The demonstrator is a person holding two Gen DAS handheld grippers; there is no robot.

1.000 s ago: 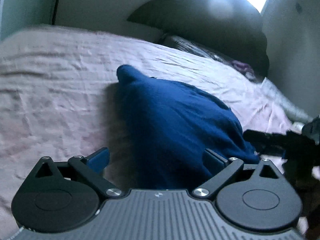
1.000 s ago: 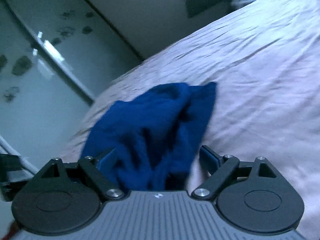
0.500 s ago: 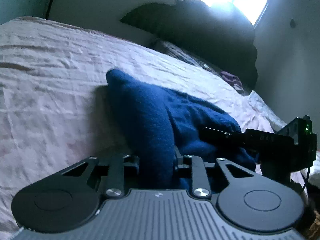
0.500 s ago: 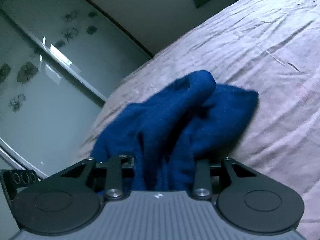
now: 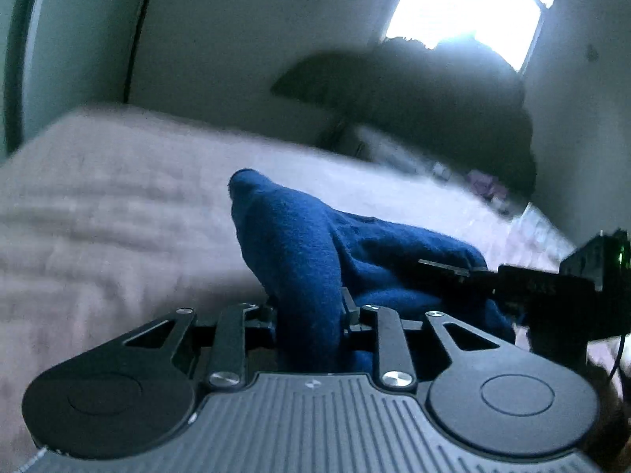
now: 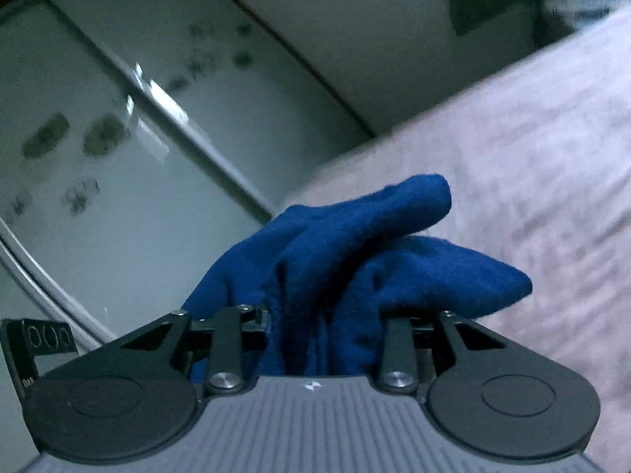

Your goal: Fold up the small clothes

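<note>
A small dark blue fleece garment (image 5: 315, 244) is bunched up over the pink bedsheet (image 5: 98, 205). My left gripper (image 5: 309, 315) is shut on one part of it; the cloth fills the gap between the jaws. My right gripper (image 6: 325, 331) is shut on another part of the same garment (image 6: 355, 236), which rises in folds in front of it. The right gripper also shows in the left wrist view (image 5: 532, 287), at the garment's right side. The fingertips are hidden by cloth in both views.
The bed (image 6: 532, 149) stretches away under both grippers. Dark pillows (image 5: 434, 106) lie at its head under a bright window (image 5: 469, 4). A glass wardrobe door (image 6: 98, 130) stands beside the bed. A wall (image 5: 217, 31) is behind.
Both grippers went from open to shut on the blue garment, then lifted it off the sheet. The views have tilted upward and the garment hangs more bunched.
</note>
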